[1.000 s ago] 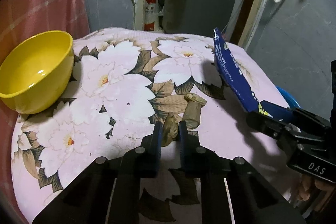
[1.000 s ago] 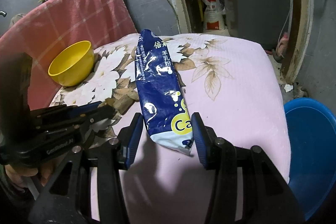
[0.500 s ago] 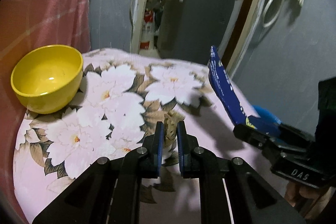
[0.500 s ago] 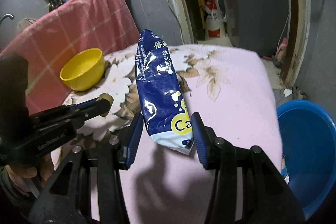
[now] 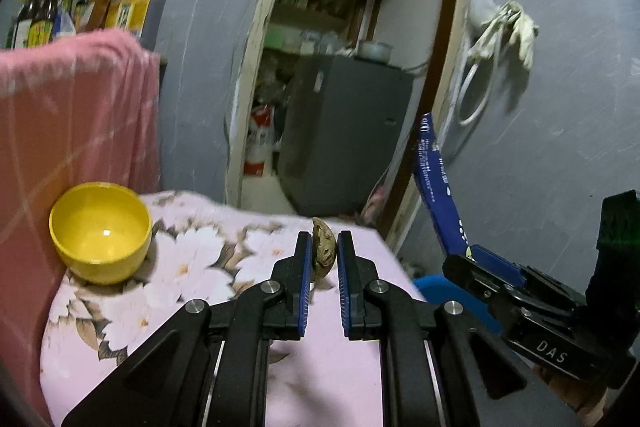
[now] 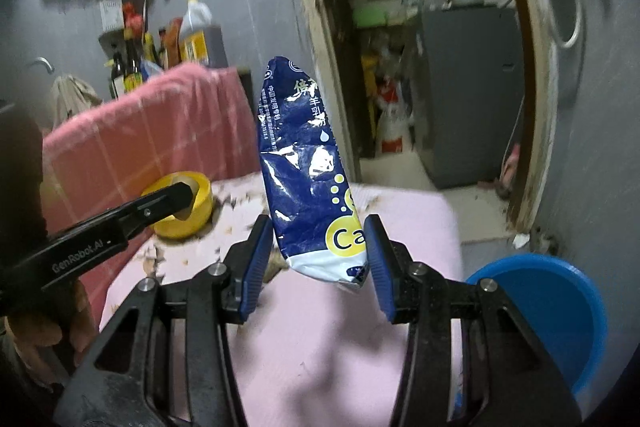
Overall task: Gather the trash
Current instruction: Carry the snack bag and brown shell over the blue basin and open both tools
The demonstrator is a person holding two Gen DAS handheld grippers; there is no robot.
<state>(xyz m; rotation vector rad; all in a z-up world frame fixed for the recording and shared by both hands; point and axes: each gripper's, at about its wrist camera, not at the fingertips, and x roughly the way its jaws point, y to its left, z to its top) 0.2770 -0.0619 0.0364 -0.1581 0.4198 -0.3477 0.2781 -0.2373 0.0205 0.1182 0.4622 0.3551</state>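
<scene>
While the left gripper (image 5: 324,253) pinches a light, crumpled brown scrap (image 5: 322,247) above the table (image 5: 320,367), the right gripper (image 6: 319,261) clamps a limp, slippery blue pouch (image 6: 308,179) by its bottom edge, upright.

pink floral-covered table (image 5: 352,367) with a yellow bowl (image 5: 101,233) on it

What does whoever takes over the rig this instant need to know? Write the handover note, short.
Left claw: shut on a brown scrap, held above the flowered cloth.
Right claw: gripping the blue packet, which stands upright off the cloth.
Blue bin: on the floor right of the table, likely the drop spot.
Yellow bowl: on the cloth, untouched.
Done: both pieces picked up.
Left: drop both in the bin.
</scene>
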